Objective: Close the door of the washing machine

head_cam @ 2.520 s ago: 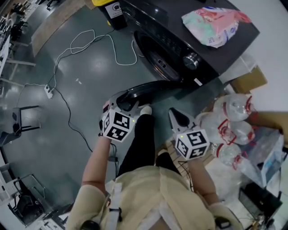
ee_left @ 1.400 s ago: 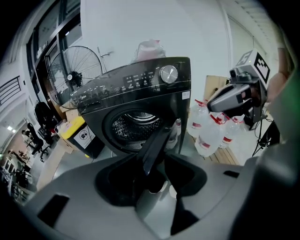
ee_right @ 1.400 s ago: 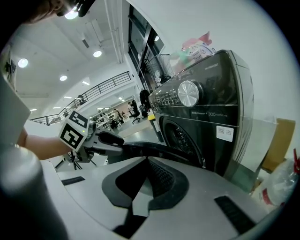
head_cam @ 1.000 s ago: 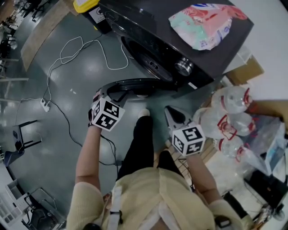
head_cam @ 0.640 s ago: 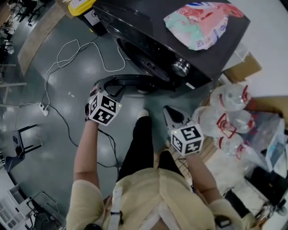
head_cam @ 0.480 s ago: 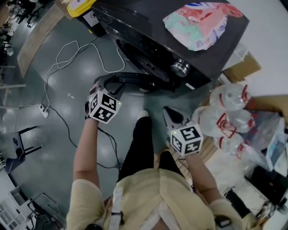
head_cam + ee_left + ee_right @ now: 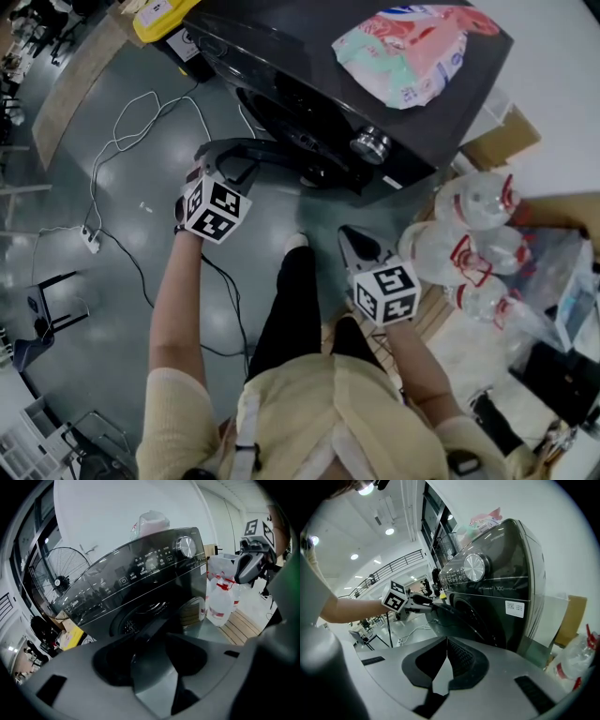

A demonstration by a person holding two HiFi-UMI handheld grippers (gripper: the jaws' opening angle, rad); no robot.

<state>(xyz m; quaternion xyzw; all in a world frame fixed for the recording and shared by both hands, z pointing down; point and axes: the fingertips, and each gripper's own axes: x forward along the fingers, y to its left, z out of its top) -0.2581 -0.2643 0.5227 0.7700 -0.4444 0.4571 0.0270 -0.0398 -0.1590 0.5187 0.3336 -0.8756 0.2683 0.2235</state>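
Since the frame half a second back, the left claw (image 7: 223, 165) has carried the door (image 7: 277, 150) further toward the washing machine (image 7: 309, 66), and the gap at the front is narrower. The door is not shut: it stands ajar, hinged toward 3 o'clock, with its free edge at 9 o'clock. The left claw (image 7: 152, 644) is clamped on that free rim, and the glossy door panel fills the space between its jaws. The drum opening (image 7: 140, 613) behind the door is dark, and what is inside cannot be made out.

The right claw (image 7: 358, 246) hangs at 5 o'clock from the machine, apart from it, with its jaws pressed together on nothing (image 7: 446, 641).

On the machine's dark top, at 1 o'clock, lies a soft pink-and-green pack (image 7: 412, 47). Clear water bottles (image 7: 469, 248) with red handles crowd together at 3 o'clock. A white cable (image 7: 141, 112) loops over the floor (image 7: 84, 187) at 10 o'clock.
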